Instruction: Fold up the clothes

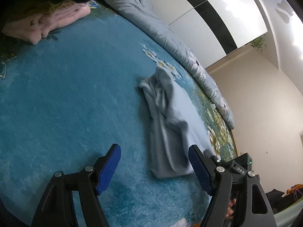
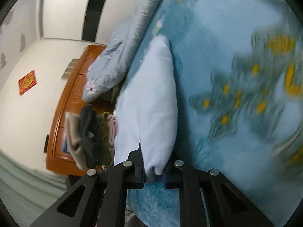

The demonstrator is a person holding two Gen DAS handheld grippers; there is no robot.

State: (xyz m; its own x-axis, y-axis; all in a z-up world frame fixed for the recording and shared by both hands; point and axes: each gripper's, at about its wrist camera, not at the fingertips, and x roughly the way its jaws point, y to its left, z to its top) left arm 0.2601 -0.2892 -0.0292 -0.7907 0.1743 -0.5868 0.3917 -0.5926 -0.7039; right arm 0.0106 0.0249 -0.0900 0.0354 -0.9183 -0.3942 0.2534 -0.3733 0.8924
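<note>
A light blue garment (image 1: 170,124) lies partly bunched on the teal floral blanket (image 1: 66,98). My left gripper (image 1: 154,157) is open and empty, hovering just short of the garment's near edge. In the right wrist view the same light blue garment (image 2: 151,98) runs forward from my right gripper (image 2: 154,172), which is shut on its near edge. The blanket (image 2: 236,37) is blurred there.
A folded pink garment (image 1: 47,21) lies at the blanket's far left. A grey floral quilt (image 1: 170,37) runs along the far side. A stack of folded clothes (image 2: 90,136) sits by the wooden headboard (image 2: 66,102). A black device (image 1: 240,164) lies at the right.
</note>
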